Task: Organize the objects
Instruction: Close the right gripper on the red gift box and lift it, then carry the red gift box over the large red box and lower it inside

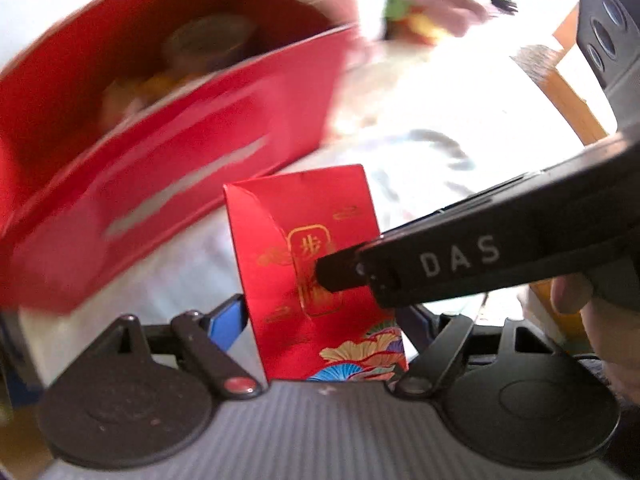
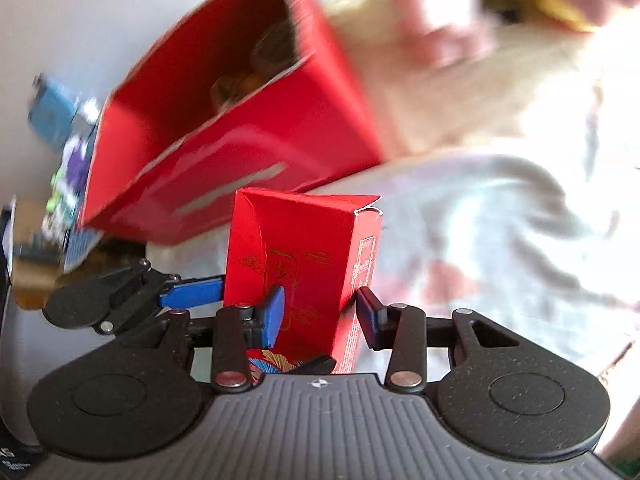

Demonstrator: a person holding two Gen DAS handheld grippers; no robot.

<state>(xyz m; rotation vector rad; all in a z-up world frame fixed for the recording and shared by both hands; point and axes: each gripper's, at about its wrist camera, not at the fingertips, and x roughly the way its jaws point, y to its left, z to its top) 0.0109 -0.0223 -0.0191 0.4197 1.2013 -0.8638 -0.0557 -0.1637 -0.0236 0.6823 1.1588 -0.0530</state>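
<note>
Between the blue pads of the right gripper stands a small red box, upright, its gold-printed face toward the left pad and its narrow text-covered side toward the right pad. Both pads press against it, so the right tongs are clenched on the box, which is lifted clear of the white cloth beneath. The box's top end shows folded flaps coming to a corner; whether it is sealed cannot be told, and nothing of its contents shows.

From the left wrist view the same small red box rises in the middle of the left gripper, with a fan-and-flower print at its lower end. One blue finger of the left gripper lies just beside the box's left edge; the other finger is hidden behind the box and the right gripper's dark body, marked "DAS", which crosses in from the right. Whether the left tongs press the box or stand released cannot be told.

Beyond the fingertips, up and to the left, sits a large open red carton, blurred. Inside it are a round, can-like shape and some orange-yellow items, too smeared to name. A hand grips the right gripper's handle.
</note>
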